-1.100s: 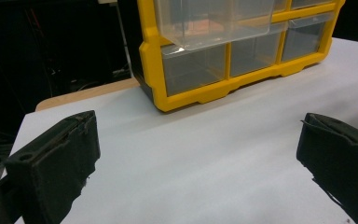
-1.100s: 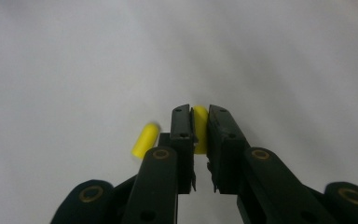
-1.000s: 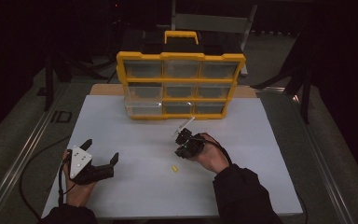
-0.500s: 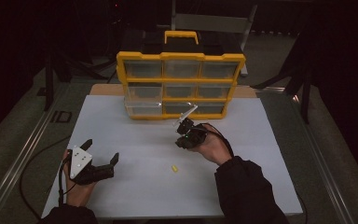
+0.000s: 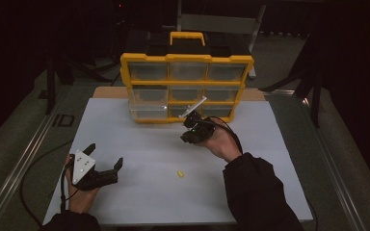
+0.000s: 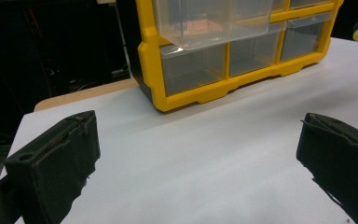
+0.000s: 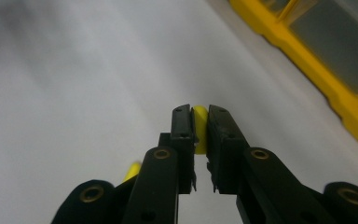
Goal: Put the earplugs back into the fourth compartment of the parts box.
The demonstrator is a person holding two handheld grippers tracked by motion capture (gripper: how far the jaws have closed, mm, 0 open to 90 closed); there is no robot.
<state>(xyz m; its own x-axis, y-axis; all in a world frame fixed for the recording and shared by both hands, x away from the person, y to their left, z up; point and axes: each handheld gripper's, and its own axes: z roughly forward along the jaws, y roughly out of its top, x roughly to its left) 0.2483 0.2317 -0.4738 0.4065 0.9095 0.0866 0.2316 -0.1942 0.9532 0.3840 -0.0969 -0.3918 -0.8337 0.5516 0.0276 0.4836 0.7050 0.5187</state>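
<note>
White paper covered the table (image 5: 139,144), and at its twelve o'clock edge stood the yellow organizer (image 5: 187,88) with one clear drawer (image 5: 148,110) pulled out at its lower left. The right gripper (image 7: 200,122) had its jaws pinched on a small yellow piece (image 7: 200,128), held in the air just in front of the organizer, while a second piece (image 5: 179,173) lay on the paper at six o'clock from it. To do this well, I judged the right hand should keep that squeeze firm and level until the piece was above the open drawer, with the left gripper (image 5: 105,158), jaws wide and empty, resting at eight o'clock, clear of the path.
</note>
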